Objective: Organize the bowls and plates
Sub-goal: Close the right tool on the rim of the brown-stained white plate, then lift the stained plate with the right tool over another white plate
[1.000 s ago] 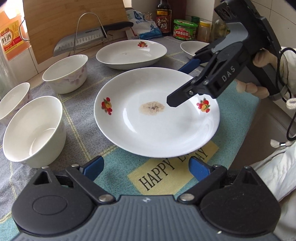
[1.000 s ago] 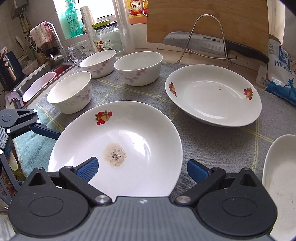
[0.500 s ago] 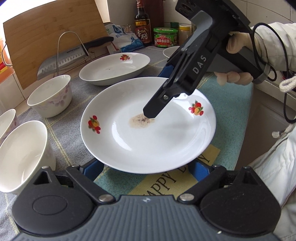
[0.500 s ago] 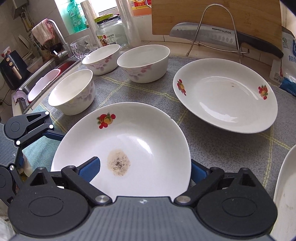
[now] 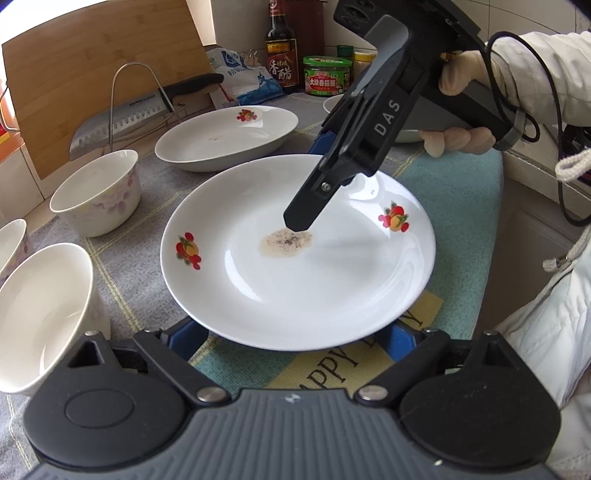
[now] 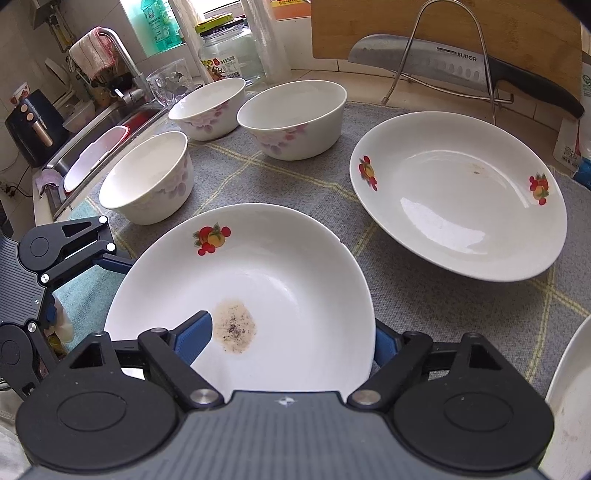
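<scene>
Stained plate [image 5: 295,288] sits near-centre on mat [image 5: 454,206]. Since 1 s ago, right gripper [image 6: 288,336] moved in, spread fingers straddling its rim, no pinch yet. Left gripper [image 5: 291,334], also spread, slid under near rim. Lift prob. next.

worktop [image 6: 373,79]: beige stone, mostly under a grey checked cloth [image 6: 443,314] with a teal patch
wall [image 5: 240,22]: pale tiles behind the worktop
window [image 6: 147,26]: behind the sink, daylight coming in, bottles on the sill
sink [image 6: 92,147]: steel, left end of the worktop, tap [image 6: 122,55] with a towel draped over it
cutting board [image 6: 443,22]: wood, leaning on the wall
</scene>
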Tool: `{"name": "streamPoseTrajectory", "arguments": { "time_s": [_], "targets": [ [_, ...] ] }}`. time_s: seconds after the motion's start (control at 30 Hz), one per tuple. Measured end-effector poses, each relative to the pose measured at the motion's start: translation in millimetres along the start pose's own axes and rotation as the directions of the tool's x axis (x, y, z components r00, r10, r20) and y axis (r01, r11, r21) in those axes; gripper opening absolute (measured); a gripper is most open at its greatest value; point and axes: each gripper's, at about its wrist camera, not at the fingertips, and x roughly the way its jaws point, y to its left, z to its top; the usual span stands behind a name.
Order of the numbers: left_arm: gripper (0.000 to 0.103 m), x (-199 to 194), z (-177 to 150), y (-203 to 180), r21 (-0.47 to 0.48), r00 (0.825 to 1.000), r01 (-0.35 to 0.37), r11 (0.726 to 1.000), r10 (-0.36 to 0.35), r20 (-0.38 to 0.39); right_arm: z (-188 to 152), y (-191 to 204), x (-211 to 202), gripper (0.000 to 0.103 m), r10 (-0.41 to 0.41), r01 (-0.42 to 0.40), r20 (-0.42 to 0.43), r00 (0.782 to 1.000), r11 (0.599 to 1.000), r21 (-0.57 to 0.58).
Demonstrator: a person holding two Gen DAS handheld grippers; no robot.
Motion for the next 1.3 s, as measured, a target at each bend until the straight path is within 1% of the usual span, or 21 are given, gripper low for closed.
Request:
{"name": "streamPoseTrajectory", "arguments": {
  "time_s": [0.13,0.17,0.2,0.27,0.3,0.67,0.9,1.3],
  "targets": [
    [0.096,0,1,0,-0.001,1.0,0.003,1.0,-0.003,-0.004,4,-7,-1,0.089,0.044,-0.043,-0.022,0.999,0.999,0.033],
    [0.096,0,1,0,-0.002,1.0,0.003,1.0,-0.003,-0.006,5,-8,-1,0.085,0.047,-0.046,-0.025,0.999,0.998,0.037],
    [0.096,0,1,0,-0.004,1.0,0.004,1.0,-0.004,-0.006,6,-9,-2,0.083,0.038,-0.037,-0.028,0.999,0.999,0.04],
    [0.095,0,2,1,-0.007,1.0,0.004,1.0,-0.004,-0.007,8,-11,-2,0.075,0.029,-0.028,-0.038,0.999,0.999,0.038],
    [0.095,0,2,0,-0.006,1.0,0.003,1.0,-0.003,-0.008,8,-12,-2,0.074,0.025,-0.023,-0.042,0.999,0.999,0.038],
    [0.095,0,6,1,0.011,1.0,0.006,1.0,-0.006,-0.02,7,-13,-3,0.075,0.029,-0.027,-0.058,0.998,0.999,0.036],
    [0.095,1,9,3,0.018,1.0,0.019,1.0,-0.019,-0.025,5,-13,-7,0.075,0.027,-0.025,-0.059,0.998,0.999,0.036],
    [0.095,-5,29,-1,0.05,0.999,0.036,0.998,-0.036,-0.005,4,-19,-30,0.075,0.003,-0.003,-0.017,1.0,0.999,0.038]
  ]
}}
